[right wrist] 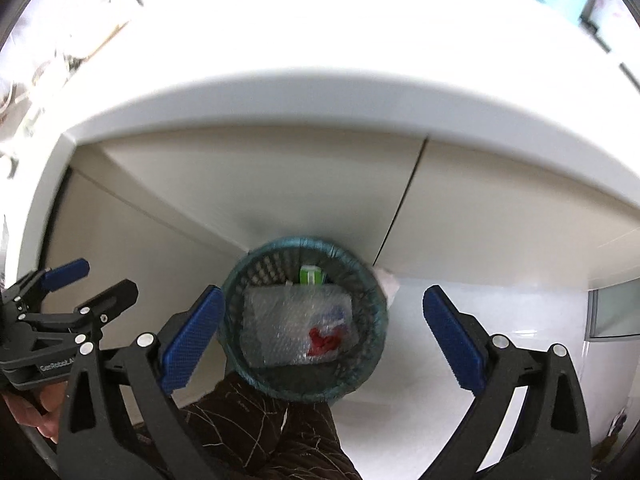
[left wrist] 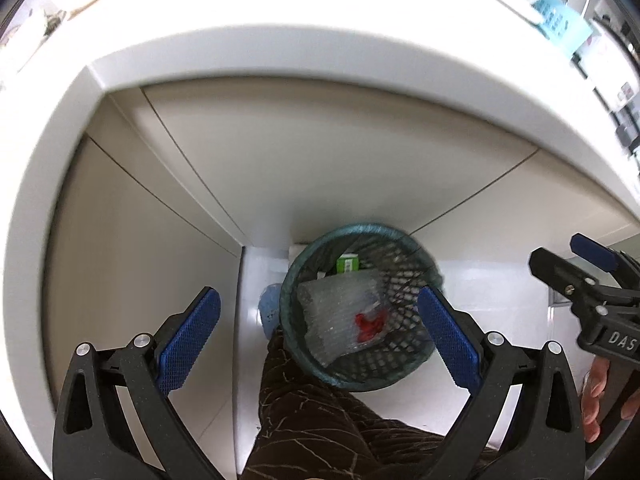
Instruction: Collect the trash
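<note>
A dark mesh waste bin (left wrist: 416,268) with a teal liner stands on the white floor below the counter; it also shows in the right wrist view (right wrist: 260,268). Inside lie a bubble-wrap packet (left wrist: 332,316) (right wrist: 280,328) with a red scrap (left wrist: 370,324) (right wrist: 324,340) and a green carton (left wrist: 347,265) (right wrist: 310,276). My left gripper (left wrist: 320,336) hangs open and empty above the bin. My right gripper (right wrist: 324,334) is open and empty above it too. The right gripper shows at the edge of the left wrist view (left wrist: 560,264), and the left gripper shows in the right wrist view (right wrist: 92,284).
A white counter edge (left wrist: 280,52) and beige cabinet doors (left wrist: 320,160) rise behind the bin. My brown-trousered leg (left wrist: 320,420) stands beside the bin. A blue shoe cover (left wrist: 270,308) shows left of the bin. A crumpled white piece (right wrist: 388,284) lies on the floor right of it.
</note>
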The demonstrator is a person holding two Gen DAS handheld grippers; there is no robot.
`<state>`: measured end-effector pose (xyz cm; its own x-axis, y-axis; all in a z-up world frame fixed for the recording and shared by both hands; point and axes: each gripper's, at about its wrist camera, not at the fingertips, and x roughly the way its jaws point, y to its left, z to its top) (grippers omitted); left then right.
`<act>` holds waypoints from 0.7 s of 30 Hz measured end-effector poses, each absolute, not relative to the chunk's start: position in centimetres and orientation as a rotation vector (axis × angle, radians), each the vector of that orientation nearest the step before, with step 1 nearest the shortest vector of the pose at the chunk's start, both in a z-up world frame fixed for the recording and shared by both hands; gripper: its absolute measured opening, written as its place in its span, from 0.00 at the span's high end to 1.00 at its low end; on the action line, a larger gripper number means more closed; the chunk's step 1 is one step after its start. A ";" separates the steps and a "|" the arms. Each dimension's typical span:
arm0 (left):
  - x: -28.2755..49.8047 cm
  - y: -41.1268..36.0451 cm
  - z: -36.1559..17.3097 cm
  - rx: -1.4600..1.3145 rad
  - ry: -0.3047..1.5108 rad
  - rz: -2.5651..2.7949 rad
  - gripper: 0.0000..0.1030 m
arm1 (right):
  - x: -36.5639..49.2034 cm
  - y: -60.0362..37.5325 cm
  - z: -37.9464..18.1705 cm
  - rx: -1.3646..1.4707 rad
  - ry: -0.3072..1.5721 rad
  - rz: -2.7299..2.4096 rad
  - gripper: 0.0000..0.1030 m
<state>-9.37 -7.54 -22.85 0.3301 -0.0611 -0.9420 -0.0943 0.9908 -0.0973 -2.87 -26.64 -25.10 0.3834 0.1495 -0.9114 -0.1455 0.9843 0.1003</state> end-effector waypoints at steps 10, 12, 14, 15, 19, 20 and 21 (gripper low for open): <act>-10.3 -7.8 -11.7 -0.129 1.143 0.036 0.06 | -4.8 -27.9 -13.2 0.029 1.044 0.143 0.07; -10.7 -8.0 -9.6 -0.129 1.129 0.035 0.06 | -5.5 -27.9 -11.1 0.030 1.039 0.139 0.07; -11.3 -8.0 -7.8 -0.137 1.109 0.025 0.06 | -6.1 -27.9 -9.1 0.033 1.030 0.142 0.07; -11.4 -8.0 -7.1 -0.134 1.102 0.021 0.06 | -6.7 -27.9 -8.0 0.030 1.027 0.137 0.07; -12.5 -8.4 -4.1 -0.117 1.076 0.008 0.06 | -8.2 -27.7 -5.9 0.034 1.019 0.127 0.07; -12.8 -8.4 -3.6 -0.116 1.071 0.009 0.06 | -8.5 -27.7 -5.4 0.032 1.017 0.116 0.07; -13.0 -8.4 -3.1 -0.112 1.066 0.014 0.06 | -8.9 -27.7 -4.8 0.032 1.014 0.107 0.07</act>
